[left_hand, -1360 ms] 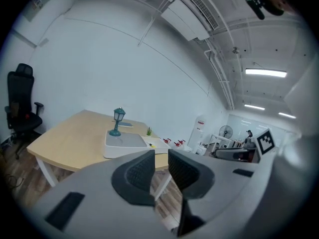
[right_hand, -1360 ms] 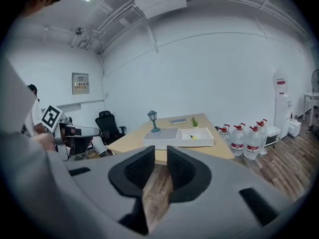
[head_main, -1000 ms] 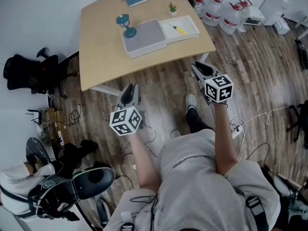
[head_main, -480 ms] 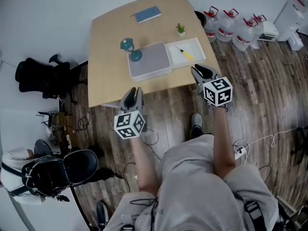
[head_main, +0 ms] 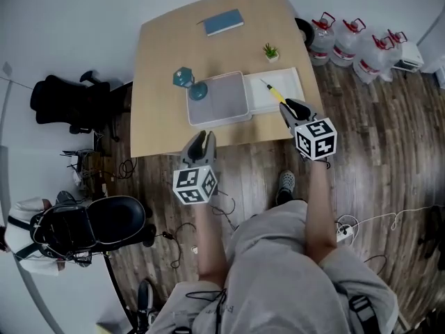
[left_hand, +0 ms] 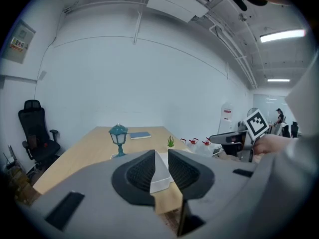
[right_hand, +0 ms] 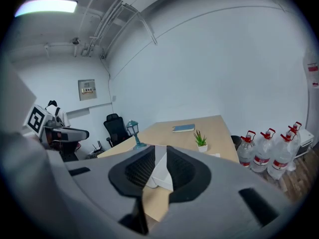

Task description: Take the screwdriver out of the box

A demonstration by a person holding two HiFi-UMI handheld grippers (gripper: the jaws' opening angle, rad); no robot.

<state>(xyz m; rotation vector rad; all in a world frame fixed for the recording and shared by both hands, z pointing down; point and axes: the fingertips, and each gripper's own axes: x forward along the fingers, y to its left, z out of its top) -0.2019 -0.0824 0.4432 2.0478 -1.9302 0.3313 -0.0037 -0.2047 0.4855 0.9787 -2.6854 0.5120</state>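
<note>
Both hands have carried their tools forward since the earlier frames. A second ago they hung over the wooden floor point(head_main: 389, 138), well short of the table point(head_main: 163, 54). Now the left gripper point(head_main: 202, 140) reaches the table's near edge and the right gripper point(head_main: 292, 106) has its tips at the near rim of the open white box point(head_main: 292, 81). Neither holds anything: in each gripper view the two jaws stand a little apart, and only the table and a white corner of the box show through the gap. The screwdriver point(head_main: 277, 93), yellow-handled, lies in the box just ahead of the right gripper's tips and slightly to their left, and well off to the right of the left gripper. A grey panel point(head_main: 221, 97), perhaps the lid, touches the box's side and lies straight ahead of the left gripper. The approach looks nearly done and the grasp not yet begun. The right gripper seems the better placed, though it would likely need to dip and perhaps widen its narrow gap to straddle the handle. Little writing can be read. The cubes bear black-and-white square markers but no words. The blue book point(head_main: 224, 21) far ahead shows no legible title, and the labels on the water bottles point(head_main: 351, 37), off to the right gripper's right, are too small to read.
</note>
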